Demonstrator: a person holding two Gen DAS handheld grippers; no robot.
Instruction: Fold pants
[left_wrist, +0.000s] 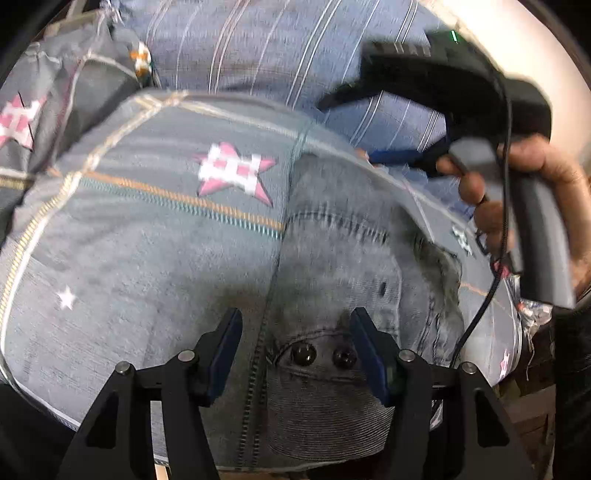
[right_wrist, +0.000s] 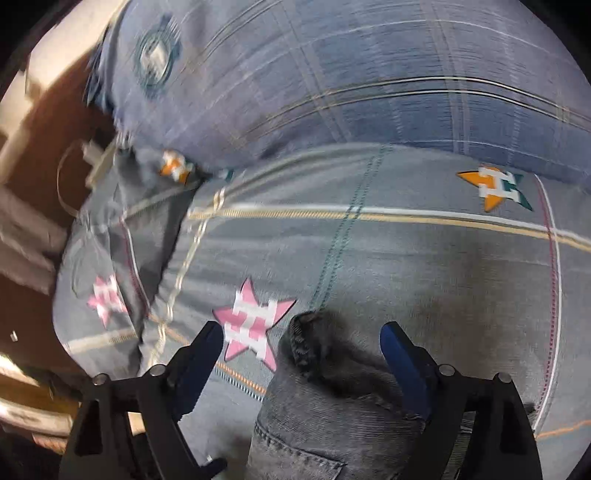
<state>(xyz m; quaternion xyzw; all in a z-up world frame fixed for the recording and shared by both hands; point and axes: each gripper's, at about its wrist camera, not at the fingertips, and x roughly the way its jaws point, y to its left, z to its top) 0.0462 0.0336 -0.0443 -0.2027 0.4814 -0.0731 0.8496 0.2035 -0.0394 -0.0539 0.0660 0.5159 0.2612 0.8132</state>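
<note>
Grey denim pants (left_wrist: 332, 280) lie on a grey bedsheet with star prints. In the left wrist view their waistband with two dark buttons (left_wrist: 321, 355) lies between the fingers of my left gripper (left_wrist: 295, 332), which is open just above it. In the right wrist view a corner of the same pants (right_wrist: 332, 402) lies between the fingers of my right gripper (right_wrist: 303, 339), which is open and holds nothing. The right gripper also shows in the left wrist view (left_wrist: 354, 96), held by a hand, above the far side of the pants.
The grey sheet (right_wrist: 424, 251) covers the bed, with a pink star print (right_wrist: 255, 325) next to the pants. A blue striped pillow or blanket (right_wrist: 351, 74) lies at the far side. The bed edge and brown floor (right_wrist: 40, 155) are on the left.
</note>
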